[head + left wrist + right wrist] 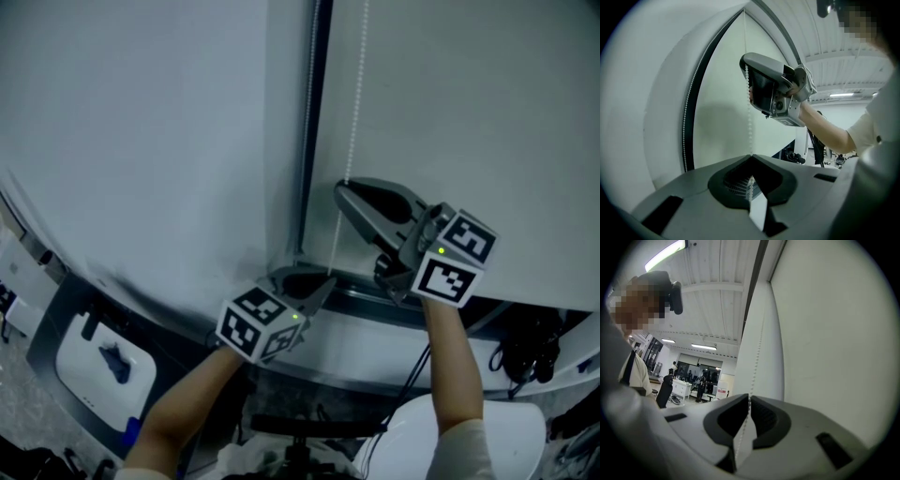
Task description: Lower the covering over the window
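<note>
- I'm seeing the left gripper (323, 279) clamping the bead chain (354, 94) just right of the dark frame post (314, 112). It's sitting low, near the ledge (356, 342) at the post's foot, with little room showing below it.
- The right gripper (342, 192) is sitting higher on the same chain, also just right of the post, with its jaws pinching the beads.
- Above the right gripper the chain is running free and straight alongside the post, so I'm reading open room there.
- The blind (469, 112) is hanging right of the post and looking pale, flat and uncreased.
- Another pale panel (141, 141) is hanging left of the post.
</note>
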A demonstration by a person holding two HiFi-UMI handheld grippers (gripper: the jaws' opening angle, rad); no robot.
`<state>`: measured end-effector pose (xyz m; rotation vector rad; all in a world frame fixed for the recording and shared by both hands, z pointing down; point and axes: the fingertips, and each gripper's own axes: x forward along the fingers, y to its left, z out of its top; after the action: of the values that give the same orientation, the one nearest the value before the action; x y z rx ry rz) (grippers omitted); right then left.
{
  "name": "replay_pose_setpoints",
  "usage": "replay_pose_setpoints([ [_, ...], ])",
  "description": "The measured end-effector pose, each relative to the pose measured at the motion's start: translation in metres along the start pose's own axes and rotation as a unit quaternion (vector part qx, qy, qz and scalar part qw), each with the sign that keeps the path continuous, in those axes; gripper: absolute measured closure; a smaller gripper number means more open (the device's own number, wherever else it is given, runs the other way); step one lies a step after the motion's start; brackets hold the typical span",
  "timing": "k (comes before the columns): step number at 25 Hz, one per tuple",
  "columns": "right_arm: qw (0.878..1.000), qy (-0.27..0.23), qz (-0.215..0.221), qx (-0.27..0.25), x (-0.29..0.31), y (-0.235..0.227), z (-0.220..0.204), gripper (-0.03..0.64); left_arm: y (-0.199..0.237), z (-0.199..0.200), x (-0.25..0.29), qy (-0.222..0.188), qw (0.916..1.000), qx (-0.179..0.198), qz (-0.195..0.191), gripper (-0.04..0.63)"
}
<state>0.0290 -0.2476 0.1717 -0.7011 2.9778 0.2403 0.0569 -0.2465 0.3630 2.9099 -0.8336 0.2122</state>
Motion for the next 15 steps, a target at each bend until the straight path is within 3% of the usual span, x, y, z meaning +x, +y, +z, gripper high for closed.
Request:
replay_pose_setpoints([
  [5,1.0,-0.018,0.007,0.002,-0.002,0.001,0.001,0.608,0.0,0.001,0.0,-0.004,1.0,0.006,-0.001,0.572],
  [10,0.999,-0.047,-0.003,-0.008,-0.011,-0.001,-0.002,0.611,-0.006,0.002,-0.011,-0.015,0.9991,0.025,-0.029,0.572],
  [12,0.999,-0.038,0.003,-0.021,-0.01,0.002,-0.002,0.611,-0.004,0.017,-0.02,-0.039,0.9988,0.014,-0.028,0.571],
  [15,0.999,-0.029,0.01,-0.026,-0.01,0.004,-0.003,0.611,0.001,0.068,-0.043,-0.113,0.9936,0.004,-0.013,0.571],
])
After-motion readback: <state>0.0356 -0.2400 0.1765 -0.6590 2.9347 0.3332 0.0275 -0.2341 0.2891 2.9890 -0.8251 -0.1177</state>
